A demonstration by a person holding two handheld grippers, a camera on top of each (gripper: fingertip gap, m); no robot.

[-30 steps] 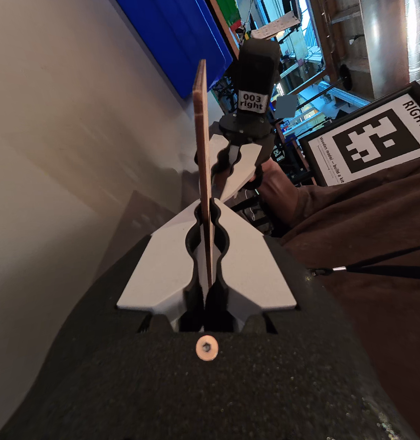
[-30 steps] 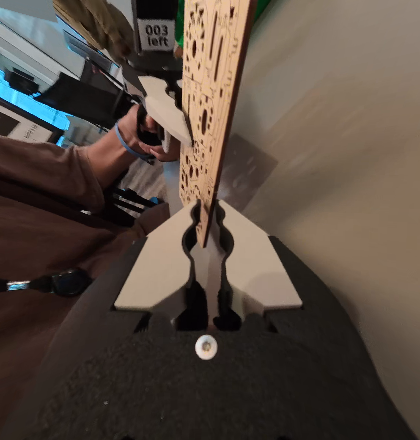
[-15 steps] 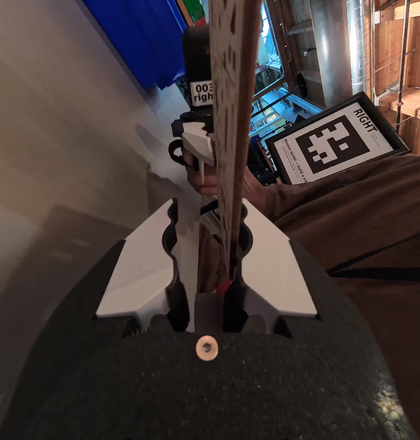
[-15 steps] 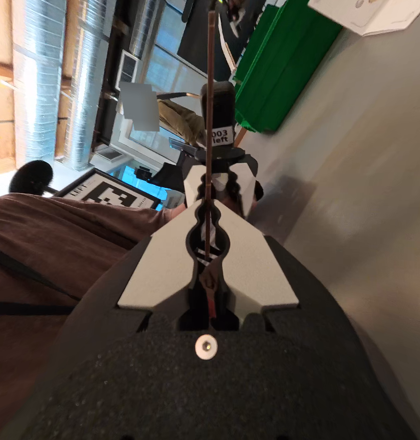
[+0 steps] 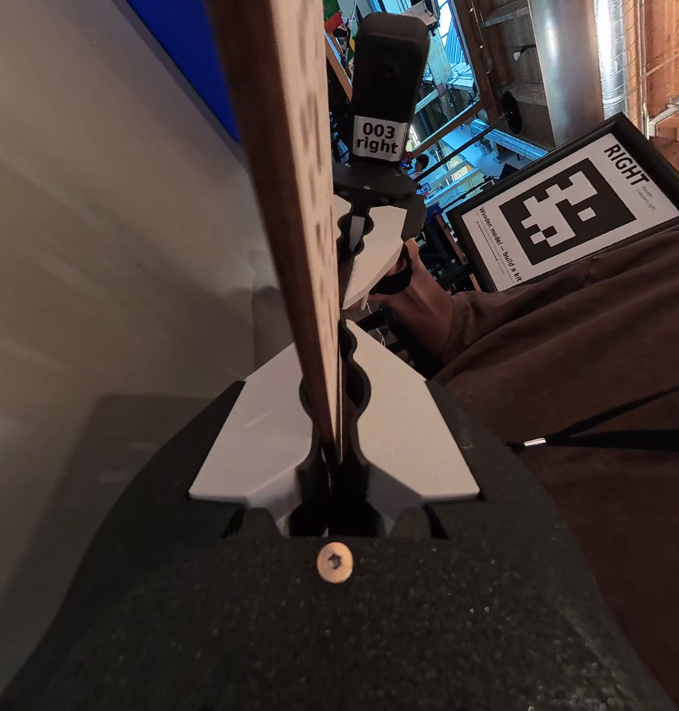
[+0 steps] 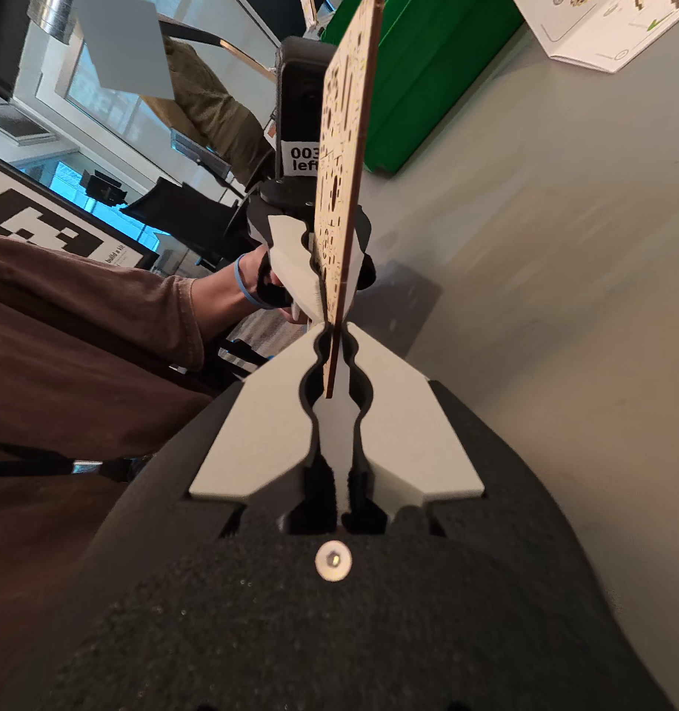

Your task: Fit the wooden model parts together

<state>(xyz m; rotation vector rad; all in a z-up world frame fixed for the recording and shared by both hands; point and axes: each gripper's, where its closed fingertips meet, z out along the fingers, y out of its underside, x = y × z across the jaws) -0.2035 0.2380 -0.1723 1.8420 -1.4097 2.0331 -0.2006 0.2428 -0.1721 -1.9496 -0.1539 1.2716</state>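
- My left gripper (image 5: 326, 338) has closed again. Half a second ago its fingers stood wide apart, with the sheet (image 5: 291, 192) only leaning on one of them. Now both pads press flat on it and it runs deep between them.
- My right gripper (image 6: 333, 327) kept its hold through that swap. Its fingers are drawn almost together and pinch the sheet's near corner at the tips, with the corner poking a little way into the gap behind.
- So the sheet is up in the air, standing on edge between my two grippers and gripped at opposite ends. It has swung from edge-on to slightly angled, so the right view shows its cut-out face.
- My reading: this was a regrip, not a fitting step. No part is pushed out of the sheet yet and nothing is joined, so the task looks barely begun.
- The table (image 6: 561, 269) lies well below the sheet, on the right of the right view and on the left of the left view.
- A green bin (image 6: 426, 77) sits far back on the table, and a white leaflet (image 6: 607, 30) lies past it, far right.
- A blue bin (image 5: 191, 50) stands at the far left of the left view.
- A framed sign (image 5: 561, 207) stands beyond my brown sleeve (image 5: 561, 365).
- Nothing lies between the grippers except the sheet. The sheet itself hides most of the right gripper from my left camera.
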